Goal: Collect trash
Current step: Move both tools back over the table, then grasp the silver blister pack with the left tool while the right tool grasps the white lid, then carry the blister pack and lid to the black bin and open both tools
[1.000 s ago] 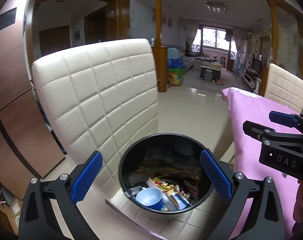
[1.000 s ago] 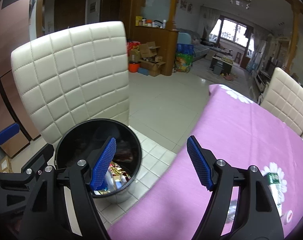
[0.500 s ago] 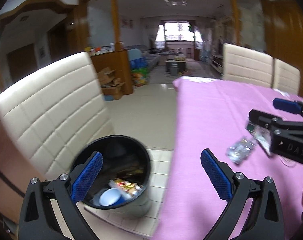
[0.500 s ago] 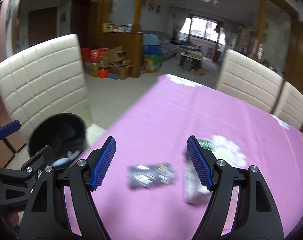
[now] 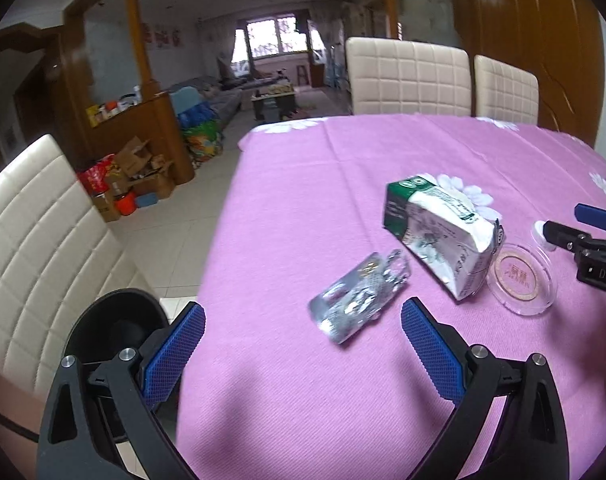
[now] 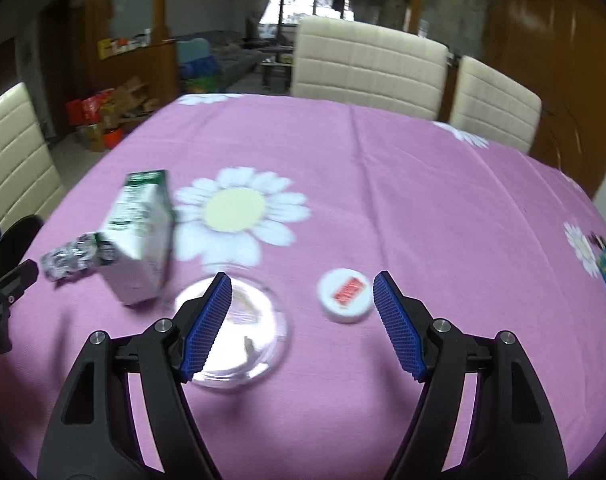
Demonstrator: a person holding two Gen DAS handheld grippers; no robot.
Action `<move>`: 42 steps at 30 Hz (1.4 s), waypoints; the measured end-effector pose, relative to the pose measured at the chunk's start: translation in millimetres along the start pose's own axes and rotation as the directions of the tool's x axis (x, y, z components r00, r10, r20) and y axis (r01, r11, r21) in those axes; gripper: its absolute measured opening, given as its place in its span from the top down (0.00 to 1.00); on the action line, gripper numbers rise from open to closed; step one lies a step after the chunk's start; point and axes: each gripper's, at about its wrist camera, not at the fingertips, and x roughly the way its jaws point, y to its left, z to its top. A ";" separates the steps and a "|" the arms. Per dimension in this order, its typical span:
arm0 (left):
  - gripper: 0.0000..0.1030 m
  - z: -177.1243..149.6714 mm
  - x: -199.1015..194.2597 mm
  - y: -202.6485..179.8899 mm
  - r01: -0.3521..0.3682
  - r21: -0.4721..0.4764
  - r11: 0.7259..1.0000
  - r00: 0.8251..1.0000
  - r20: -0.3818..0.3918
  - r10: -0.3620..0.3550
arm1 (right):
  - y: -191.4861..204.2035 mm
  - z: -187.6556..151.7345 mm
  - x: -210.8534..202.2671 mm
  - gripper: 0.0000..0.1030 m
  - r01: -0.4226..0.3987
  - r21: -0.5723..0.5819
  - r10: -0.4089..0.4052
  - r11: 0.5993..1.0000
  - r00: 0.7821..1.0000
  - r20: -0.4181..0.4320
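Both tools are released and carry nothing: the left tool [image 5: 301, 346] hangs over the near-left part of the pink-clothed counter [image 5: 303, 208], and the right tool [image 6: 301, 326] hangs further right, its pads wide apart.

Trash left on the counter: a crumpled foil wrapper [image 5: 359, 298] just beyond the left tool's pads, a green-and-white carton [image 5: 435, 232] lying on its side just right of the wrapper, and a white cap [image 6: 345, 296] between the right tool's pads but further out. A clear glass dish [image 6: 239, 332] sits partly under the right tool's left pad; it is probably not trash.

To do the pick well, I would lower the left tool straight onto the wrapper, spanning its narrow width, and press lightly into the cloth, since foil lies flat and may slide. The right tool should go for the cap, keeping its left pad off the dish.

The black bin [image 5: 111, 332] stands on the floor just off the counter's left edge, beside a cream chair [image 5: 35, 248]. The short path from wrapper to bin looks open. The middle and far parts of the counter are free for moving; chairs line the far edge.
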 end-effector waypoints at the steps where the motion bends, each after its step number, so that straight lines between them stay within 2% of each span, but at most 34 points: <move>1: 0.07 1.1 2.5 -3.2 0.006 0.006 1.000 1.000 -0.004 -0.006 | -5.8 -0.5 1.7 0.29 0.003 0.016 -0.003 1.000 1.000 -0.005; 5: 0.07 6.0 13.8 -14.8 0.016 0.020 1.000 1.000 -0.027 -0.015 | -26.1 -0.7 11.5 0.30 0.023 0.052 -0.021 0.998 0.999 -0.026; 11: 0.07 9.7 27.8 -25.2 0.026 0.025 0.999 0.998 -0.052 -0.025 | -32.1 -0.7 32.4 0.35 0.036 0.054 -0.032 0.998 0.997 -0.067; 16: 0.07 8.5 40.4 -27.7 0.038 0.016 0.999 0.995 -0.096 -0.037 | -37.3 -4.1 53.8 0.39 -0.014 0.100 0.027 0.995 0.991 -0.132; 17: 0.07 8.8 42.9 -26.3 0.049 0.003 0.999 0.993 -0.108 -0.048 | -39.3 -3.6 55.3 0.41 -0.011 0.110 0.026 0.994 0.991 -0.134; 19: 0.07 9.8 46.2 -24.4 0.060 -0.016 0.998 0.991 -0.122 -0.062 | -39.6 -2.6 55.2 0.51 -0.010 0.106 0.024 0.994 0.991 -0.131; 20: 0.07 9.5 48.7 -23.3 0.060 -0.023 0.998 0.989 -0.135 -0.063 | -38.0 -2.8 53.6 0.60 -0.011 0.097 0.023 0.995 0.992 -0.125; 21: 0.11 9.2 50.5 -22.7 0.057 -0.028 0.998 0.988 -0.143 -0.061 | -36.3 -2.9 52.2 0.60 -0.006 0.087 0.017 0.996 0.992 -0.124; 22: 0.25 8.4 51.3 -21.4 0.056 -0.037 0.998 0.987 -0.150 -0.061 | -34.1 -3.4 50.7 0.60 0.001 0.077 0.009 0.997 0.993 -0.122; 24: 0.42 6.6 52.5 -19.9 0.070 -0.051 0.996 0.984 -0.161 -0.077 | -32.2 -4.0 48.8 0.60 0.007 0.064 0.001 0.998 0.993 -0.120; 28: 0.66 4.2 46.4 -18.2 0.076 -0.054 0.996 0.984 -0.158 -0.084 | -29.2 -8.5 42.8 0.60 0.012 0.056 -0.005 0.998 0.993 -0.119; 33: 0.73 0.0 33.6 -12.8 0.074 -0.066 0.995 0.987 -0.137 -0.083 | -23.5 -8.2 30.1 0.60 0.002 0.051 0.003 0.999 0.995 -0.104; 42: 0.73 -0.3 -8.5 -1.0 0.047 -0.055 0.997 0.998 -0.036 -0.049 | 1.4 5.7 -8.9 0.60 -0.024 0.004 0.024 1.000 0.999 -0.028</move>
